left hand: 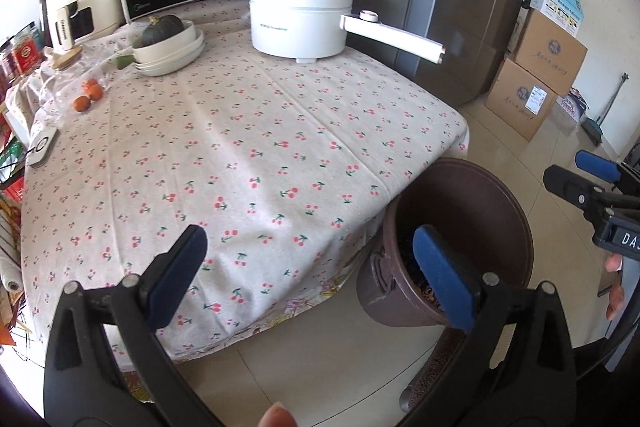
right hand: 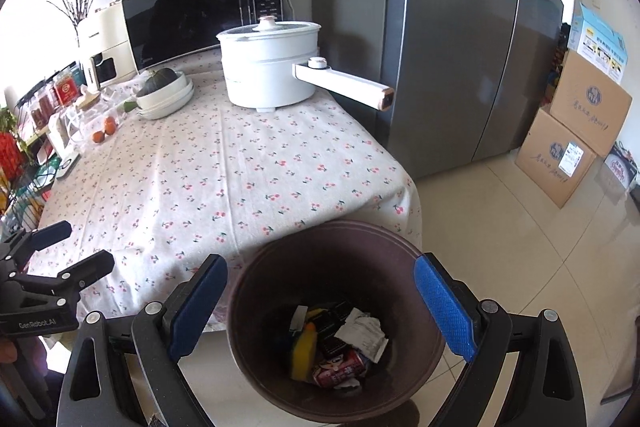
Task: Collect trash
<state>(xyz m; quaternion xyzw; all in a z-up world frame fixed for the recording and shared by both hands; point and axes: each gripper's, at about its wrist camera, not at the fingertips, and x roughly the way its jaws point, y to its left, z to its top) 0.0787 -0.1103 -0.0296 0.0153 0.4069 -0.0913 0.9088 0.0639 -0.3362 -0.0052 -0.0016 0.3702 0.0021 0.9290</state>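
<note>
Trash point(right hand: 340, 343) lies in the brown bin point(right hand: 280, 267) on the floor at the counter point(right hand: 240, 167) corner, directly under the right tool point(right hand: 320, 311), wide and empty; left tool point(left hand: 316, 275), also wide, hangs beside it over the counter edge.

Left wrist view: above table's near edge, angled down across cherry-print tablecloth point(left hand: 256, 131), trash bin point(left hand: 460, 227) low right. Right wrist view: directly over trash bin point(right hand: 336, 323), close. Shared: tablecloth, white pot point(left hand: 302, 15) point(right hand: 270, 67), bin.
</note>
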